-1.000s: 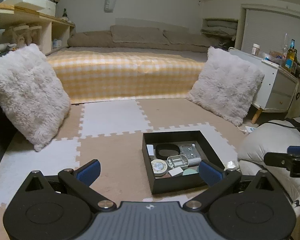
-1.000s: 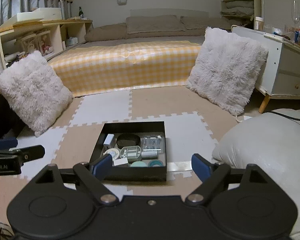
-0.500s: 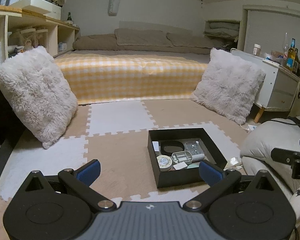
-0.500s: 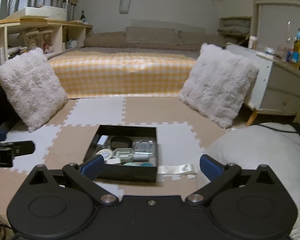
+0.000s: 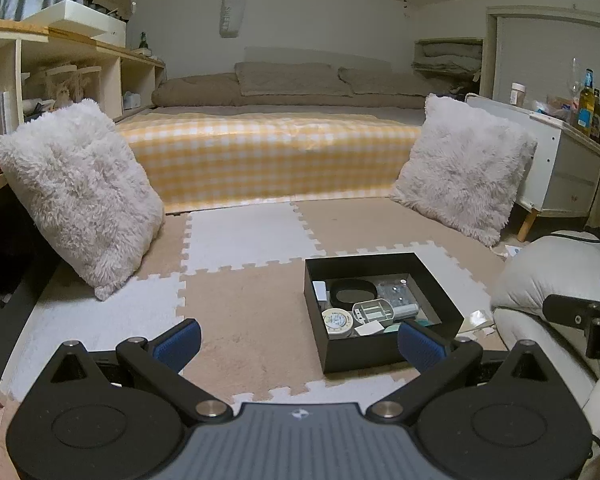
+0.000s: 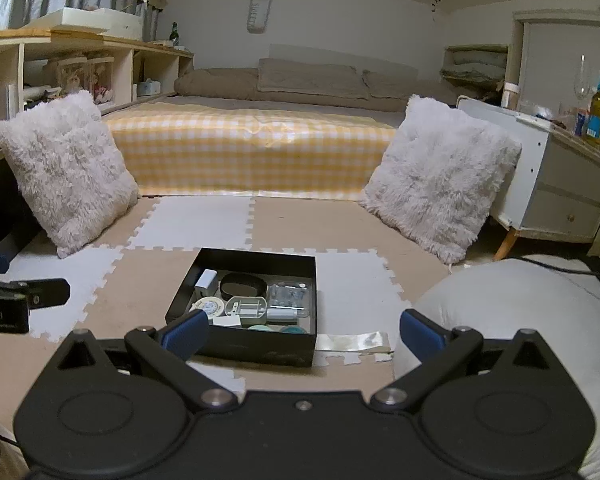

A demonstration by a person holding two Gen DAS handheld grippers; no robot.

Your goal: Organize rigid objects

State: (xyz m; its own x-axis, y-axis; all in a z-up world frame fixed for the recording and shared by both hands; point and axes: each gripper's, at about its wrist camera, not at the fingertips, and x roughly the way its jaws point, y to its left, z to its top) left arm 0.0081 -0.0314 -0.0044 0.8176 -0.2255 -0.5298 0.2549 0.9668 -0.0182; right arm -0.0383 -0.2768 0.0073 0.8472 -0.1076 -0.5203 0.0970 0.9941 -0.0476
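A black open box (image 5: 362, 354) (image 6: 260, 348) sits on the foam floor mat. It holds several small rigid items: a black ring-shaped band (image 6: 243, 285), a round white tin (image 6: 210, 305), a grey plastic case (image 6: 247, 306) and a clear packet (image 6: 290, 292). My left gripper (image 5: 300, 340) is open and empty, held above the mat just left of the box. My right gripper (image 6: 302, 330) is open and empty, above the box's near edge. Each gripper shows at the edge of the other's view.
Two fluffy white cushions (image 5: 80, 188) (image 5: 464, 168) lean at the mat's sides. A bed with a yellow checked cover (image 5: 268, 160) lies behind. A white beanbag (image 6: 512, 320) is at the right, a strip of tape (image 6: 352, 342) by the box, and a white cabinet (image 6: 560, 184) with bottles.
Both grippers have pulled back and risen, so the box looks smaller and farther. Both stayed open and empty.
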